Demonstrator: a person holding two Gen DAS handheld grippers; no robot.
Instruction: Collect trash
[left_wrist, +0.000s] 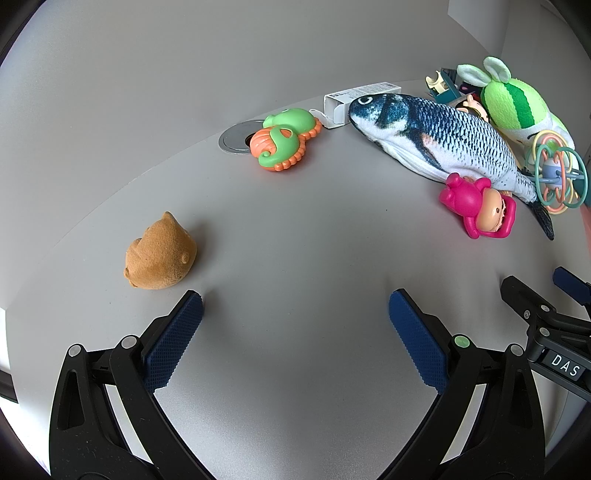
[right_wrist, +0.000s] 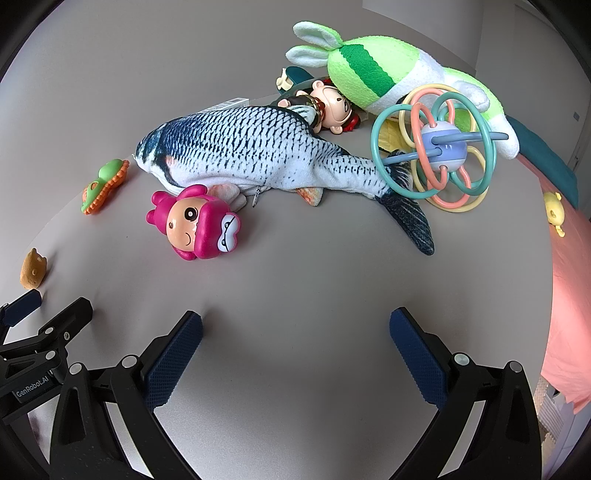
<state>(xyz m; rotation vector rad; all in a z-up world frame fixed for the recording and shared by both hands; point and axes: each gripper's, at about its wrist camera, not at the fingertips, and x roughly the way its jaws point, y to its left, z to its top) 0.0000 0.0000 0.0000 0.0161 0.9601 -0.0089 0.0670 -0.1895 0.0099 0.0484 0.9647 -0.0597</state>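
**Empty carton at far edge, both claws open and idle**

Small white carton (left_wrist: 352, 99): far side of the grey table (left_wrist: 295, 236), just behind the plush fish (left_wrist: 439, 136) head, right of the green-orange seahorse toy (left_wrist: 286, 138). One end flap open, so likely empty: light, thin card, crushes easily. Best pinched across its narrow sides, mid-length. Barcode-style label on top, unreadable. Left gripper (left_wrist: 295, 314) and right gripper (right_wrist: 295, 325) both spread wide, holding nothing. Readable: "DAS", "GenRobot.AI" on the tools.

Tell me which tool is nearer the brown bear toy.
Left. The left tool has the brown bear toy just beyond its left finger; the right tool sits farther off, the bear past the left tool.
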